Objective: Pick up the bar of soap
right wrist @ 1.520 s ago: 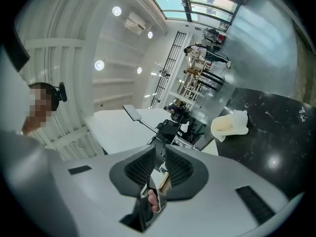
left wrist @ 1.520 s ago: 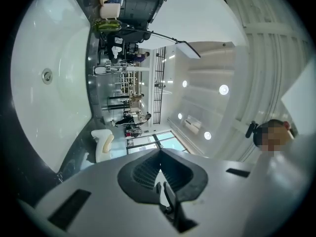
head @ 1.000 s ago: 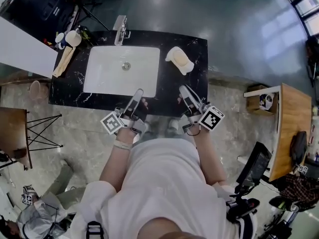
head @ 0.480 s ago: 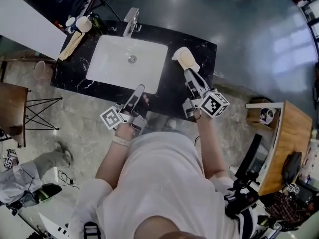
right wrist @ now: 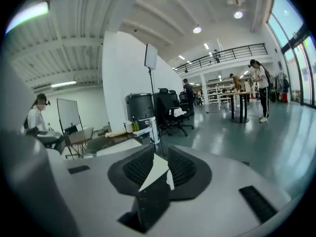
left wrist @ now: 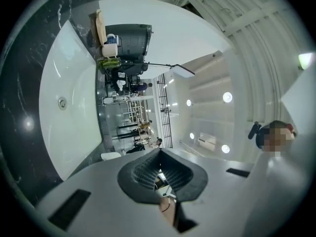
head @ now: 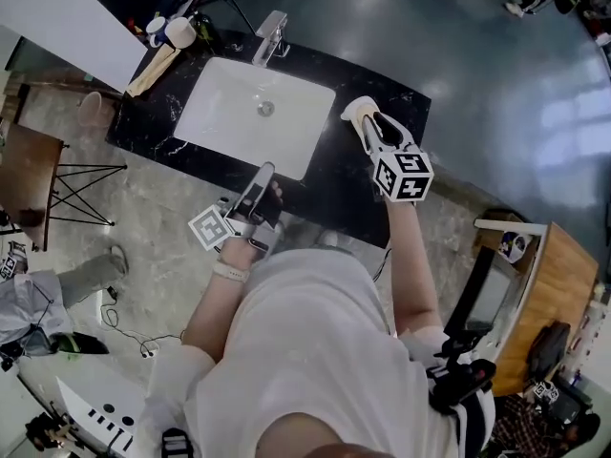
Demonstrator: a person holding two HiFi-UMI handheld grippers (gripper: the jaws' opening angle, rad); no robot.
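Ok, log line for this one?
phase: pre-grasp | right gripper: at soap, fingers apart | left gripper: shut, over counter front

Open lab hall: freestanding sink counter (head: 336,181), office chairs (right wrist: 170,110), whiteboard (right wrist: 68,114), mezzanine railing (right wrist: 223,53).

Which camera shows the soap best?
The head view. There the bar of soap is a pale lump on the black counter right of the sink, at the tips of the right gripper. The left gripper view misses it. The right gripper view shows only a pale wedge between its jaws, maybe soap.
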